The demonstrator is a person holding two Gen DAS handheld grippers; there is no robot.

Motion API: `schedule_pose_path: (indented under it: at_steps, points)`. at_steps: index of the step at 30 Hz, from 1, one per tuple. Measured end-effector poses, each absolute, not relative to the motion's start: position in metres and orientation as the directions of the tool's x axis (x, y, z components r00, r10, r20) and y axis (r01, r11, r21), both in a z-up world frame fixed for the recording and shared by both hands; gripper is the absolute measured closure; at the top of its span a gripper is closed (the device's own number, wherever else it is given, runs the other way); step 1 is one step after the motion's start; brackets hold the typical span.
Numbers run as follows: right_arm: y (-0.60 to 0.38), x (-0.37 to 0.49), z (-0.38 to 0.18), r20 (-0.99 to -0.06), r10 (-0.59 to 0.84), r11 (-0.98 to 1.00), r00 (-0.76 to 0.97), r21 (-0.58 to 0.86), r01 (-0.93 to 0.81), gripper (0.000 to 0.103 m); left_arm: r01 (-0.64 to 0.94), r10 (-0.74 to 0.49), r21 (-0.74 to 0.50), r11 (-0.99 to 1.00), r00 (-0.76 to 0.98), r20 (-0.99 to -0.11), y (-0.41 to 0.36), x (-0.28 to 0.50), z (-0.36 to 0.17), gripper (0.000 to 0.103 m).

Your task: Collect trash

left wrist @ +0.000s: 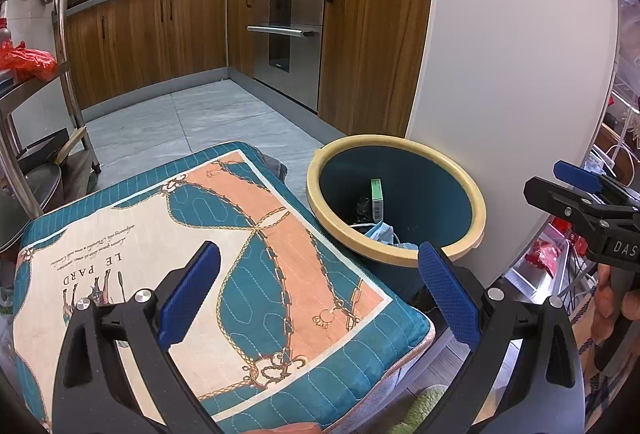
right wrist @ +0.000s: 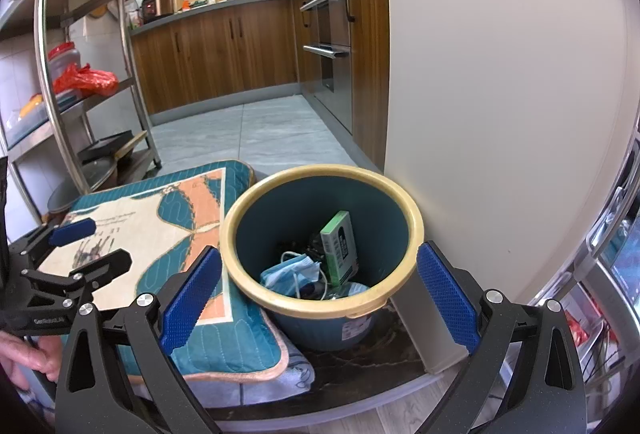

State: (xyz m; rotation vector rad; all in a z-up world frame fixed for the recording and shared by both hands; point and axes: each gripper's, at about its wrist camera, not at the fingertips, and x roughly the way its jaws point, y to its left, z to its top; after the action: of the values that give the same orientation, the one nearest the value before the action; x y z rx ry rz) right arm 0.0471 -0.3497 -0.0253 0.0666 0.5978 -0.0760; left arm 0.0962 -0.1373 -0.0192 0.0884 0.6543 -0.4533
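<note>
**Bin loaded, tongs empty**

With both jaws spread and nothing held, the right gripper (right wrist: 318,294) and left gripper (left wrist: 318,290) hang near the bin (right wrist: 404,209). Inside are seen a limp face mask (right wrist: 290,274), best pinched at its fabric, and a light, stiff green box (right wrist: 339,246), best taken across its flat faces.

Bright, even indoor light, sharp focus centrally, strong fisheye bending and dark vignetted corners.

"LE PARD" printed upside down on the cushion (left wrist: 208,274) lower left of my left view, "DAS" on my right gripper (left wrist: 588,189) at the right edge, smaller script unreadable
</note>
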Motion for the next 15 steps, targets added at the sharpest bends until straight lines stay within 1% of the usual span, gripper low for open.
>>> schedule_pose_path:
  at_steps: [15]
  points:
    - [-0.3484,0.0455,-0.0258,-0.567,-0.054,0.994,0.822,0.043,0.096,0.006,0.445,-0.391,-0.069,0.893,0.690,-0.609,-0.1379,0.0942,-0.0213,0.006]
